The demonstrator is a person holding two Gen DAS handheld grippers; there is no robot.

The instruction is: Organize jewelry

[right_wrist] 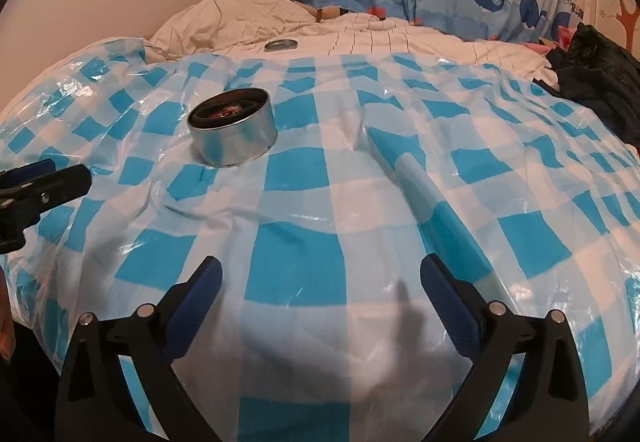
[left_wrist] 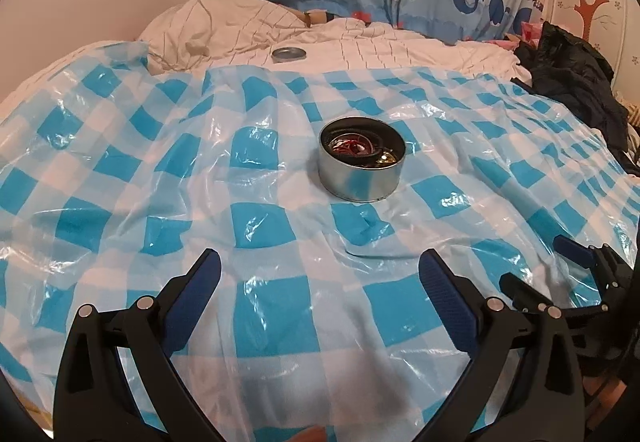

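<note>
Jewelry (left_wrist: 360, 149) inside round tin (left_wrist: 362, 178)

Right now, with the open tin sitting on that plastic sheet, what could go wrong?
The round tin rests on wrinkled, slick checked plastic over soft bedding, so a nudge might tip it and spill the jewelry. Its lid lies far back on the white bedding, a long reach past the tin.

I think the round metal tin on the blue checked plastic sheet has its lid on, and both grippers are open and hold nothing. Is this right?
Not quite: the round metal tin has no lid on. The left wrist view looks into it and shows red and gold jewelry inside. A lid lies apart on the white bedding behind. The rest holds: the tin stands on the blue checked plastic sheet, and the left gripper and right gripper are open and empty.
</note>
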